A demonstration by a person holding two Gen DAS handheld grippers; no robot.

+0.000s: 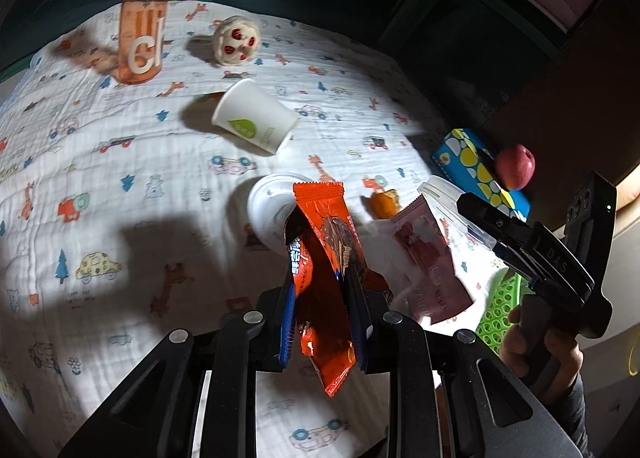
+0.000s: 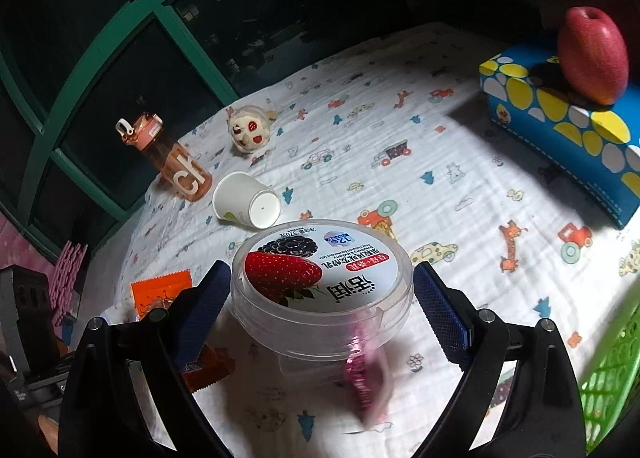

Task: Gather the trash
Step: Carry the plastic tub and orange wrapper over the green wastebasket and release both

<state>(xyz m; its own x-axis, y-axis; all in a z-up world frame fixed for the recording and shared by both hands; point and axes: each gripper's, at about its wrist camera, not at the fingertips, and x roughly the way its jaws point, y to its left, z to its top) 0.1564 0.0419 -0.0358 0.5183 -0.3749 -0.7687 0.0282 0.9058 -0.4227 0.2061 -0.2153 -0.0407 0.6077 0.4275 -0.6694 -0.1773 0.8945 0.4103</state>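
My left gripper (image 1: pixel 322 298) is shut on an orange snack wrapper (image 1: pixel 326 258) and holds it above the patterned cloth. My right gripper (image 2: pixel 322 294) holds a clear yogurt tub (image 2: pixel 322 282) with a berry lid between its blue pads (image 2: pixel 438 310), lifted off the cloth; the same tub (image 1: pixel 444 197) and its torn pink label (image 1: pixel 428 258) show in the left wrist view, where the right gripper (image 1: pixel 480 217) comes in from the right. A white paper cup (image 1: pixel 256 121) lies on its side mid-table, also seen in the right wrist view (image 2: pixel 248 199). A white plastic lid (image 1: pixel 266 217) lies behind the wrapper.
A green mesh basket (image 2: pixel 612 374) sits at the near right edge, also in the left wrist view (image 1: pixel 500 314). An orange water bottle (image 1: pixel 142 21), a small plush toy (image 1: pixel 236 39), and a blue tissue box (image 2: pixel 568 129) with a red apple (image 2: pixel 594 55) stand on the table.
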